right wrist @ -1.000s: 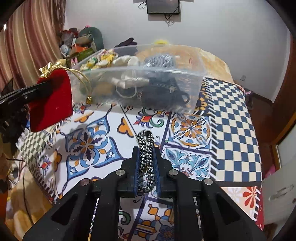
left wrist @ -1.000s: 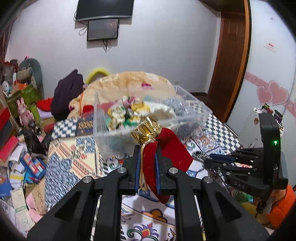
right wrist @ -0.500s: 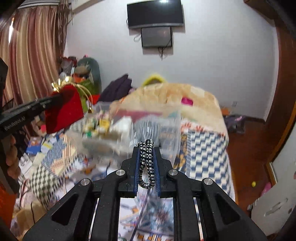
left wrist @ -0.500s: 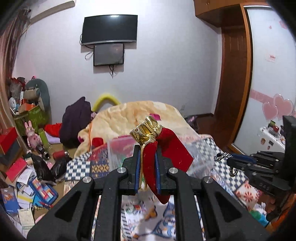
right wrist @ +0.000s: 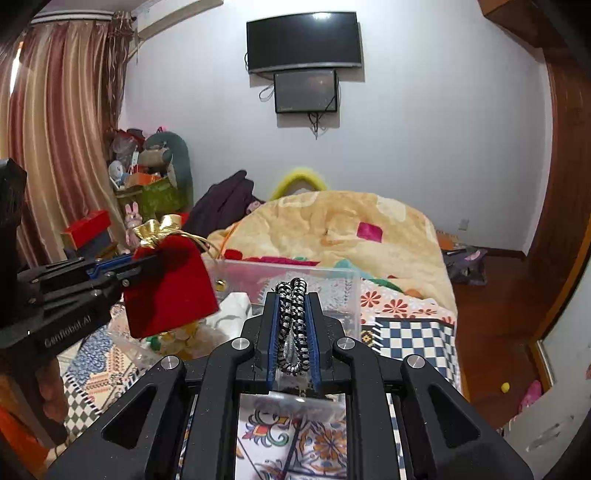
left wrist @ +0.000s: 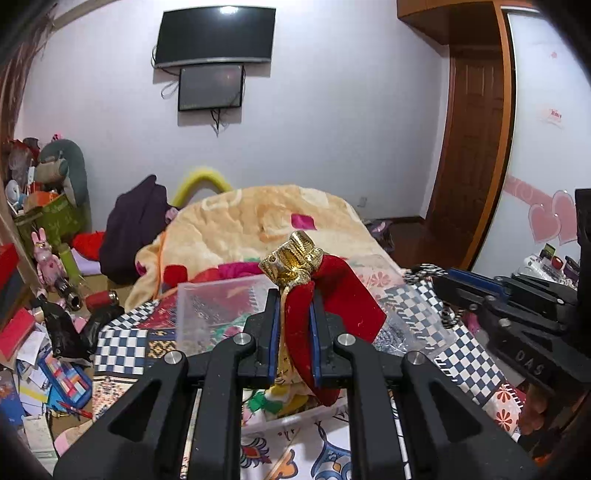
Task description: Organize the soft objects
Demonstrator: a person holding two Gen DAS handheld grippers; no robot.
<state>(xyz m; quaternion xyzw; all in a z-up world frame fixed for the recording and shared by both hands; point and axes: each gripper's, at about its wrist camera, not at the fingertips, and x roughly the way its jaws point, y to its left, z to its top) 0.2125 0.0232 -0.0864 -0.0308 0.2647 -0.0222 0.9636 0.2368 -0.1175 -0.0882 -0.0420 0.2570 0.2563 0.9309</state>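
Note:
My left gripper (left wrist: 293, 295) is shut on a red velvet pouch (left wrist: 332, 299) with a gold top; the pouch also shows in the right wrist view (right wrist: 170, 284). My right gripper (right wrist: 293, 291) is shut on a black-and-white braided hair tie (right wrist: 293, 325), also seen at the right of the left wrist view (left wrist: 424, 271). Both grippers hover over the clear plastic bin (left wrist: 218, 299) of soft items on the patterned bedspread (left wrist: 461, 354); the bin also shows in the right wrist view (right wrist: 332, 291).
A beige blanket (left wrist: 258, 221) is heaped behind the bin. Clutter, toys and boxes (left wrist: 40, 295) fill the floor at left. A wooden door (left wrist: 469, 147) stands at right, and a TV (left wrist: 216, 35) hangs on the far wall.
Both grippers have risen and moved forward, from in front of the bin to above it, still holding the pouch and the hair tie.

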